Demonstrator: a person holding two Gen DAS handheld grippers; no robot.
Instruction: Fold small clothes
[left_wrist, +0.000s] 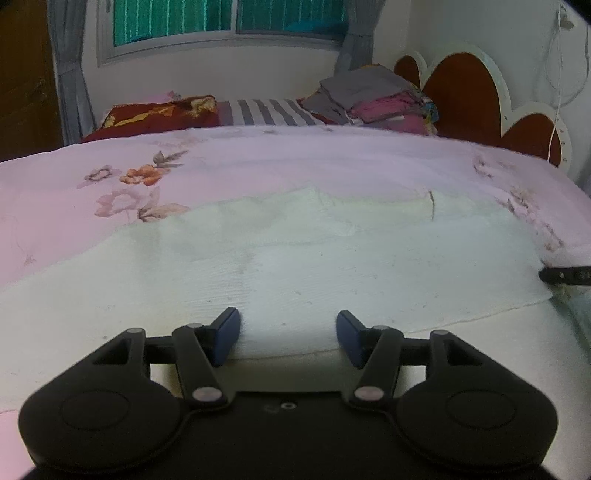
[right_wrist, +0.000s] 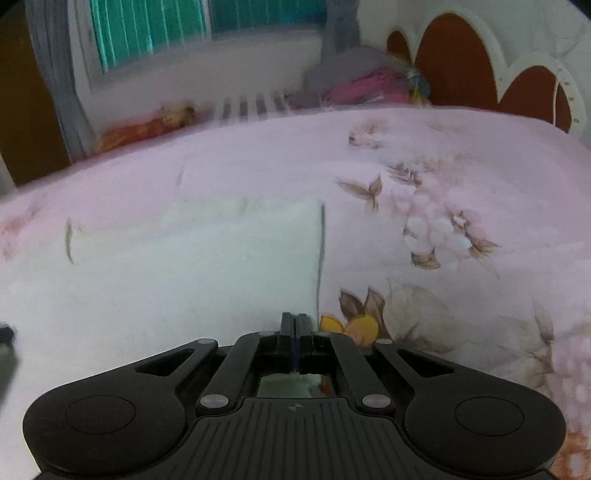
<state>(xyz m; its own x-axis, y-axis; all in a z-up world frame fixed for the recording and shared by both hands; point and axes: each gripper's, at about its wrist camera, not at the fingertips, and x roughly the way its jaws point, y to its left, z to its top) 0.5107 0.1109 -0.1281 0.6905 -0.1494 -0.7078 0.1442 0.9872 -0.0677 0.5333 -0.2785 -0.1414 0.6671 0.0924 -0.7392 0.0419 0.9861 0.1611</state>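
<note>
Cloth (left_wrist: 295, 266), white and spread flat, lies on the pink floral bedspread (left_wrist: 240, 162). Left gripper (left_wrist: 288, 338) sits at the cloth's near edge with its jaws spread apart, the fabric lying between and ahead of the blue fingertips (left_wrist: 227, 334), ungrasped. Right gripper (right_wrist: 294, 328) has its jaws pressed together at the cloth's right near corner; whether fabric is pinched between them cannot be told. Folded clothes (left_wrist: 373, 98) are stacked beside the headboard (left_wrist: 465, 92).
</note>
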